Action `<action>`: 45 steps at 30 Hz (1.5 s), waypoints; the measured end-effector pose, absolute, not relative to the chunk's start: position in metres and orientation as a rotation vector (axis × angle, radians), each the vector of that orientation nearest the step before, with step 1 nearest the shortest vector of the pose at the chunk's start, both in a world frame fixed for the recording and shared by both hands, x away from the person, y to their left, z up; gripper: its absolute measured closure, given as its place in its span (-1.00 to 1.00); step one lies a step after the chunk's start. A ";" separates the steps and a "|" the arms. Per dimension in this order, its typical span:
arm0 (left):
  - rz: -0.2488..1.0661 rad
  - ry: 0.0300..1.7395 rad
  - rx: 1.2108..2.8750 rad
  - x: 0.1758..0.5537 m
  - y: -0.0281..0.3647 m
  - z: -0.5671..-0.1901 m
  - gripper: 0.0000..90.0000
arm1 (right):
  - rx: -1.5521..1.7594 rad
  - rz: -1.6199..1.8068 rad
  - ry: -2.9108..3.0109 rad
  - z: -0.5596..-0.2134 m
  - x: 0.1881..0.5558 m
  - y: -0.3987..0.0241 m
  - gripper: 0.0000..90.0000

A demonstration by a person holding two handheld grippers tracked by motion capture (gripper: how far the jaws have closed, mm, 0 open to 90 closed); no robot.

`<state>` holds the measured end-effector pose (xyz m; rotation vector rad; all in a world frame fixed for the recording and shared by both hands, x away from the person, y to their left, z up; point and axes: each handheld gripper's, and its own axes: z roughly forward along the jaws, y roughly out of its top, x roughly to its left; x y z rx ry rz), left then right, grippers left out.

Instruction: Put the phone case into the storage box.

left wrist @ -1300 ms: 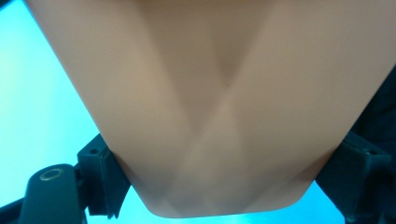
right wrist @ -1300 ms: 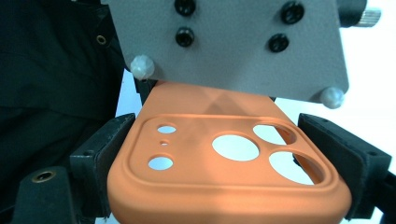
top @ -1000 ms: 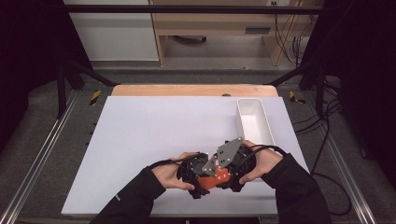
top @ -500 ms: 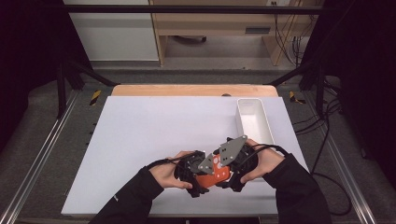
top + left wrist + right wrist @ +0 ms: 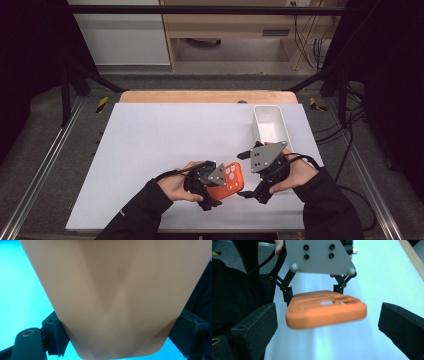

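Evidently the left gripper (image 5: 216, 186) clamped the orange case (image 5: 228, 180) above the table's (image 5: 150, 140) near edge, while the right gripper (image 5: 248, 192) stood beside it, jaws spread wide apart.

The high view looks forward and down from above the near edge of the white surface (image 5: 150, 150), taking in all four edges. The left tool view sits very close behind an orange case (image 5: 117, 297), looking along it between its black jaws. The right tool view faces the left tool (image 5: 312, 293) across the surface near its near edge. All three views share the orange case.
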<state>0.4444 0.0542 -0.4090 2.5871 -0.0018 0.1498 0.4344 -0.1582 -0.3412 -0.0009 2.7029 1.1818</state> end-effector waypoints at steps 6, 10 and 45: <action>0.147 0.008 2.559 0.447 0.060 -0.413 -0.66 | 0.049 1.243 2.668 -0.347 0.433 -0.172 -0.94; 0.135 0.021 2.536 0.446 0.061 -0.415 -0.66 | 0.068 1.267 2.662 -0.352 0.433 -0.176 -0.95; 0.105 0.030 2.370 0.444 0.068 -0.413 -0.66 | 0.119 1.425 2.616 -0.372 0.429 -0.178 -0.93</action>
